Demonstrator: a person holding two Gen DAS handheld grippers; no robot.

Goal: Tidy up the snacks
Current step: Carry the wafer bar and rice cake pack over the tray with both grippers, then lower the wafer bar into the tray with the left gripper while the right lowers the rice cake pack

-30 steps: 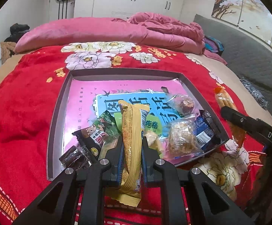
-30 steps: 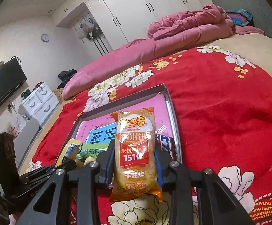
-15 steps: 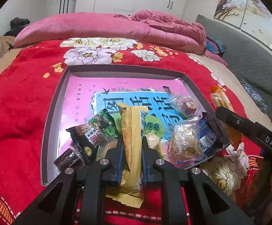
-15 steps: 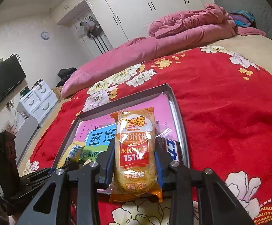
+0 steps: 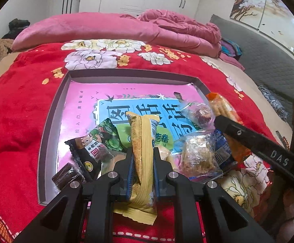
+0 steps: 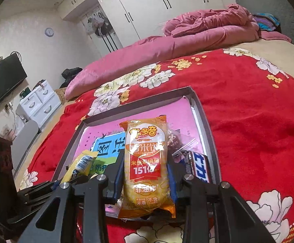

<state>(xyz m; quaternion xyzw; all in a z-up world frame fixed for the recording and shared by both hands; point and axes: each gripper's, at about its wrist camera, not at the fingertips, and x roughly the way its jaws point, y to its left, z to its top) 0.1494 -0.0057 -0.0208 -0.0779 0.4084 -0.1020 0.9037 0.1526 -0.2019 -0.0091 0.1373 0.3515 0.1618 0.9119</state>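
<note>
Snacks lie heaped at the near end of a shallow tray (image 5: 51,109) on a red blanket (image 5: 15,111) in the left wrist view, where the left gripper (image 5: 142,162) pinches a yellow wafer pack (image 5: 141,141) above the heap and most of the tray's pink floor is bare. In the right wrist view, the right gripper (image 6: 145,174) clamps an orange rice-cracker bag (image 6: 147,162) over the tray's near right corner, beside a blue bar (image 6: 200,168). Sorting seems barely started, with the crowded pile hindering a neat set-down.
</note>
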